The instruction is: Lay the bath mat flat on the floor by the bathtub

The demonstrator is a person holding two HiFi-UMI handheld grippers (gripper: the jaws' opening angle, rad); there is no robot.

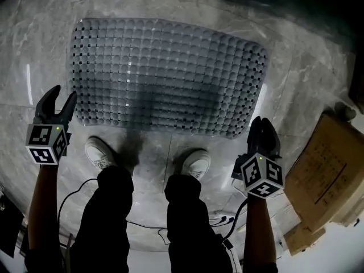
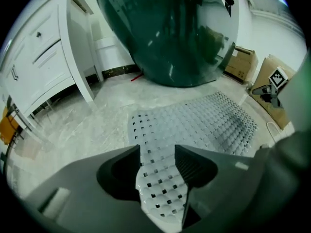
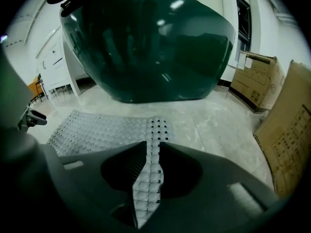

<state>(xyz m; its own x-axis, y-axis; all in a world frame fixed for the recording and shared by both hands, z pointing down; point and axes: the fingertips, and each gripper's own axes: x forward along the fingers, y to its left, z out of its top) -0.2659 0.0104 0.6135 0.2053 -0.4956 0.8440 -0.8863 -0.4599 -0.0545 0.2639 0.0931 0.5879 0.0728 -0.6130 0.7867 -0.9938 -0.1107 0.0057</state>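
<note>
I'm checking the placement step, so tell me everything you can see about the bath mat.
The bath mat is pale grey and rubbery-looking, a rectangle covered in rounded bumps, with square holes along its edges. It lies spread almost flat on the marbled floor in front of the dark green bathtub. Its near right corner is pinched in the right hand-held gripper. Its near left corner sits between the parted jaws of the left hand-held gripper.

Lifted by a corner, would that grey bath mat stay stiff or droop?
Probably droops: the bath mat curves up between the jaws of the right gripper while the rest lies flat. Likely light, being thin and full of holes.
</note>
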